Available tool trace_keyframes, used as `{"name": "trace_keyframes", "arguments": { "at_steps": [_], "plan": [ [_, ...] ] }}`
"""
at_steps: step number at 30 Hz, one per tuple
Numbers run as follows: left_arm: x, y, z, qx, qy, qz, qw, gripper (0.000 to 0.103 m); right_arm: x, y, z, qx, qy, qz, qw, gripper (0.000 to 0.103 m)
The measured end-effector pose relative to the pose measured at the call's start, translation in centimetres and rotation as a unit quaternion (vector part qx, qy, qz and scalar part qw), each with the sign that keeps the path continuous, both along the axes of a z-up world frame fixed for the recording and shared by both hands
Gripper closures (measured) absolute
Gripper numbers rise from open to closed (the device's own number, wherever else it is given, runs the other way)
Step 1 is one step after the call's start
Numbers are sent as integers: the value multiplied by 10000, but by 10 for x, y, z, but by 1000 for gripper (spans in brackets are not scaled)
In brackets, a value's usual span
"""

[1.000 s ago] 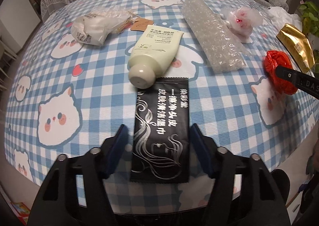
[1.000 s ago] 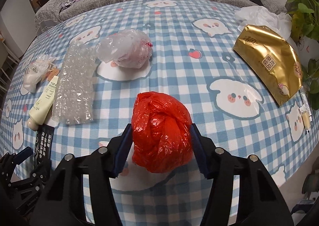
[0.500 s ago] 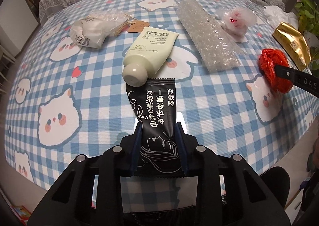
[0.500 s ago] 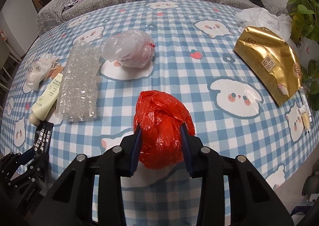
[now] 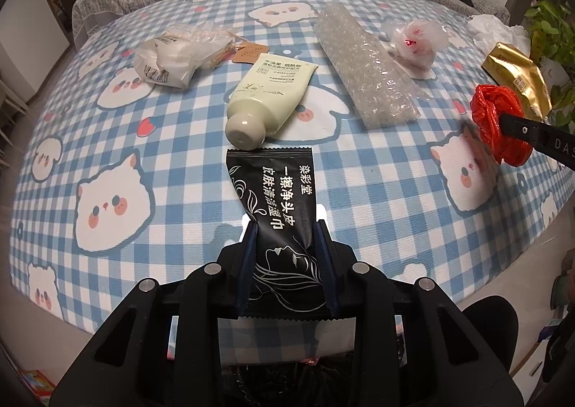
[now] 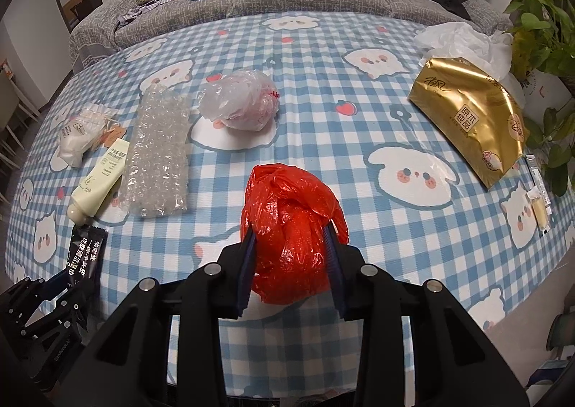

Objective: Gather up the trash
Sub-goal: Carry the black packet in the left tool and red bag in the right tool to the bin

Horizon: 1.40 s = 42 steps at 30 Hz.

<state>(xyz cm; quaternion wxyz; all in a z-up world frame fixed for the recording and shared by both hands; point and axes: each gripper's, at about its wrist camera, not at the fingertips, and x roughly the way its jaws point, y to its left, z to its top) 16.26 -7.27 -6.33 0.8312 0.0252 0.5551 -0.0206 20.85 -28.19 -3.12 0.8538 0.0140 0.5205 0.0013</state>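
Pinching black sachet (image 5: 278, 223) between left fingers (image 5: 248, 256); right fingers (image 6: 248, 263) squeezing red bag (image 6: 291, 231)

Table (image 6: 323, 58) with blue-check cat-print cloth. Landmark: bubble wrap (image 6: 158, 159). Cream tube (image 6: 99, 184) touches its left side; white bag (image 6: 81, 133) farther left. Black sachet (image 6: 84, 252) lies just past the tube's cap. Clear bag (image 6: 239, 105) right of wrap. Red bag (image 6: 291, 231) further right, nearer; gold pack (image 6: 470, 119) and white plastic (image 6: 463, 40) far right.
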Motion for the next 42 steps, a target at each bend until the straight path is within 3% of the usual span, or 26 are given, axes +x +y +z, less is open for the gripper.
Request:
{"name": "trace_keyframes", "arguments": {
  "at_steps": [27,42],
  "plan": [
    [-89,7,58,-154,-627,20,9979,72,-100,16,53,-4,-480,44,9988,69],
    [-145,14,50,-306,-732,168,9967,72,-176,32,47,-32,-621,96,9980,69]
  ]
}}
